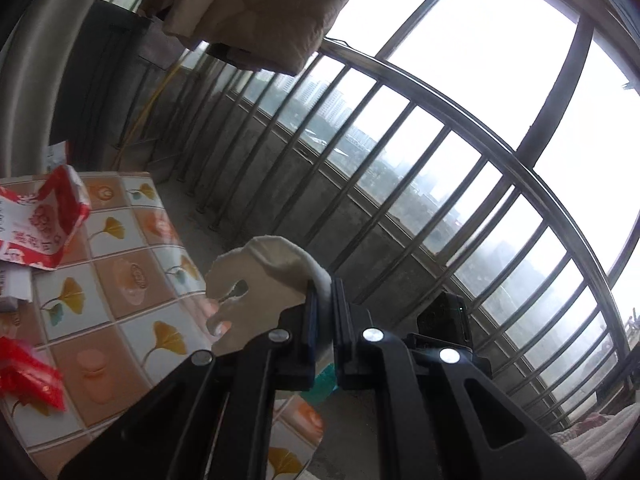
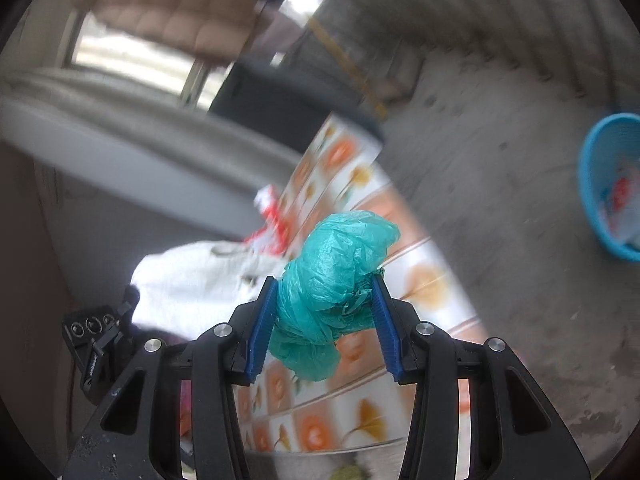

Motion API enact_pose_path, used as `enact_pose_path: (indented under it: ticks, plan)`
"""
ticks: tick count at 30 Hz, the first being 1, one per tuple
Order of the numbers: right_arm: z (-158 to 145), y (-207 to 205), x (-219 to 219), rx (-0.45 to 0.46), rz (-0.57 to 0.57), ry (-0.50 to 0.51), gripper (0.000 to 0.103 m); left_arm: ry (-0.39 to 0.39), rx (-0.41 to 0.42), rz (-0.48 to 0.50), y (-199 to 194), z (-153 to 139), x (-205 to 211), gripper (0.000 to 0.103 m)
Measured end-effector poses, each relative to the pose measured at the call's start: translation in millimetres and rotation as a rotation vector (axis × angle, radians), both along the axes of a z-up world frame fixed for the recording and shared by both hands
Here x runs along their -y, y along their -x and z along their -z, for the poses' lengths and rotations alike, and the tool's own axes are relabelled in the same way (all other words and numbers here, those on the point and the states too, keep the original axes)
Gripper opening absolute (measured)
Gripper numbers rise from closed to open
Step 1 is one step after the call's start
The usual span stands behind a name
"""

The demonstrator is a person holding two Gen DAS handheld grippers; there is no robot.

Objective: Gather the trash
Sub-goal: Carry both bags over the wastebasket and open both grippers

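Trash pinched in both grippers above the tiled tablecloth.
Left gripper (image 1: 325,304) is pressed together on a torn whitish paper scrap (image 1: 260,280), which sticks up from its blue pads over the edge of the table (image 1: 116,248), with the balcony railing (image 1: 400,152) behind. Right gripper (image 2: 325,308) clamps a crumpled teal plastic bag (image 2: 340,272) between its pads above the same cloth. Red-and-white wrappers (image 1: 36,220) lie on the table; a blue basket (image 2: 612,184) holding litter stands on the concrete floor, well apart.

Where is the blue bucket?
In the right wrist view the blue bucket sits on the concrete floor at the far right edge, past the patterned table.
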State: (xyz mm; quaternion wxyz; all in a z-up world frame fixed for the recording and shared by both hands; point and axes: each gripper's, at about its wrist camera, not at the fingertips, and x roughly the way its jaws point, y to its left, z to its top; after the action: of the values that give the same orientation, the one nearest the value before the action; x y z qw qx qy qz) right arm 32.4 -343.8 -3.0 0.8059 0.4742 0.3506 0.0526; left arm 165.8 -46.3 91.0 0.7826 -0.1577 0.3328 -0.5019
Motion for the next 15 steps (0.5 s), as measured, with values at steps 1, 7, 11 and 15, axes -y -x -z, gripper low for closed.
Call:
enact_pose_path:
  ticks: [1, 7, 11, 15]
  plan:
    - [-0.9, 9.1, 12.6, 0.002, 0.043, 0.007, 0.043, 0.002, -0.012, 0.034, -1.7, 0.0, 15.8, 0.006]
    - [6.9, 75.2, 98.5, -0.083, 0.364, 0.119, 0.043, -0.082, -0.02, 0.209, -5.0, 7.3, 125.3, 0.006]
    - [31.8, 100.3, 137.2, -0.181, 0.508, 0.155, 0.043, -0.248, -0.08, 0.343, -9.9, 36.0, 224.6, 0.006]
    - [68.5, 110.3, 169.9, -0.261, 0.593, 0.136, 0.044, -0.38, -0.056, 0.421, -8.1, 72.2, 307.8, 0.006]
